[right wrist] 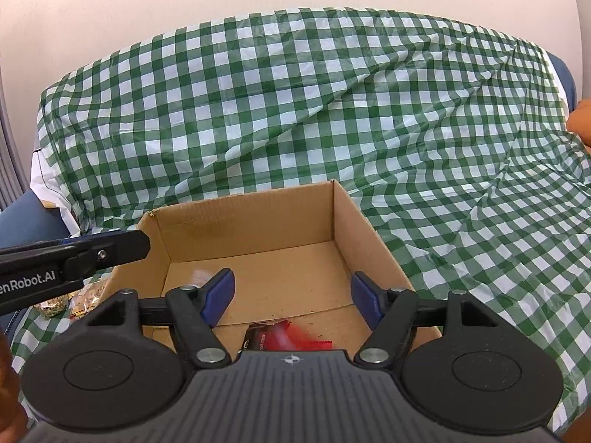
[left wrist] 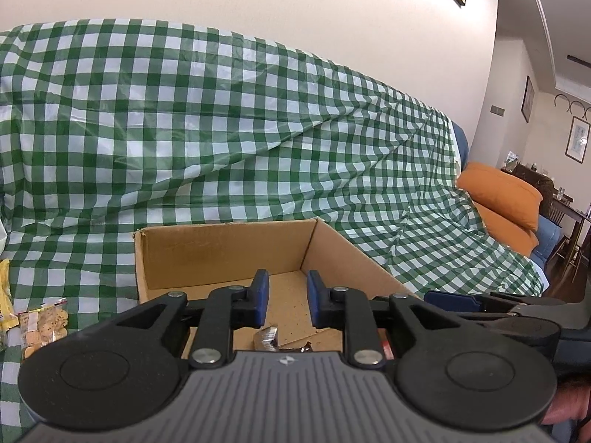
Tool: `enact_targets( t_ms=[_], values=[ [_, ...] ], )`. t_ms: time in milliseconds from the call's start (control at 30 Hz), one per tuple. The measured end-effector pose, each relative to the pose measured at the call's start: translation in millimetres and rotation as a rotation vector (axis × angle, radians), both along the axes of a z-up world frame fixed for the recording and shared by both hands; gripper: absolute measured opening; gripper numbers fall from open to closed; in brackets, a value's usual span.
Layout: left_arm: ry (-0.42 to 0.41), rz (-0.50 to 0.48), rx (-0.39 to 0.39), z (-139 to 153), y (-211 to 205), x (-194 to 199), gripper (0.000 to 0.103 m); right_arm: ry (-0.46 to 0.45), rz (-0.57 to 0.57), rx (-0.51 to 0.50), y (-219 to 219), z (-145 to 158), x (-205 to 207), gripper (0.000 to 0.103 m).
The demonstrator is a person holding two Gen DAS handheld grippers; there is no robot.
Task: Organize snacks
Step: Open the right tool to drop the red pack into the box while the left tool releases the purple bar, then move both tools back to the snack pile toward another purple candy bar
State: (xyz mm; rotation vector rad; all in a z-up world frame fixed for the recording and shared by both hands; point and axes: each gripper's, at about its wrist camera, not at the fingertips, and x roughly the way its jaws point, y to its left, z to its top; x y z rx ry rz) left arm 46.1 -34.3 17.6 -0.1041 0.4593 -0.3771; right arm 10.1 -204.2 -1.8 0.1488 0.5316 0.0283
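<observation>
Both grippers hover over the box, left gripper slightly apart, right gripper wide apart, nothing between either; red wrapper lies inside.

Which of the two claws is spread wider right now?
The right claw; its blue pads stand far apart over the brown cardboard box, while the left claw shows only a narrow gap.

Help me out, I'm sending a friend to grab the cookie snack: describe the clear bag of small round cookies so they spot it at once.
Start at the open cardboard box on the green checked cloth. To its left, outside it on the cloth, lies the clear bag of small round cookies. It sits just right of a yellow packet, and unlike that packet it is see-through, showing pale speckled discs inside.
</observation>
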Motion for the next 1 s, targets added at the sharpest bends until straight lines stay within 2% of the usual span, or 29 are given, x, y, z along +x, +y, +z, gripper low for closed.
enact_targets(
  t_ms=[433,833,1000],
  values=[
    [-0.013,0.030,0.031,0.1,13.9,-1.1,0.024,-0.017,0.022,-0.007,4.3,0.5,2.5,0.071],
    [-0.001,0.065,0.064,-1.8,25.6,-0.9,0.024,-0.031,0.057,0.016,9.8,1.8,3.7,0.053],
    [0.004,0.076,0.081,-3.9,28.1,-1.0,0.024,-0.032,0.056,0.026,9.0,2.1,4.6,0.052]
  ],
)
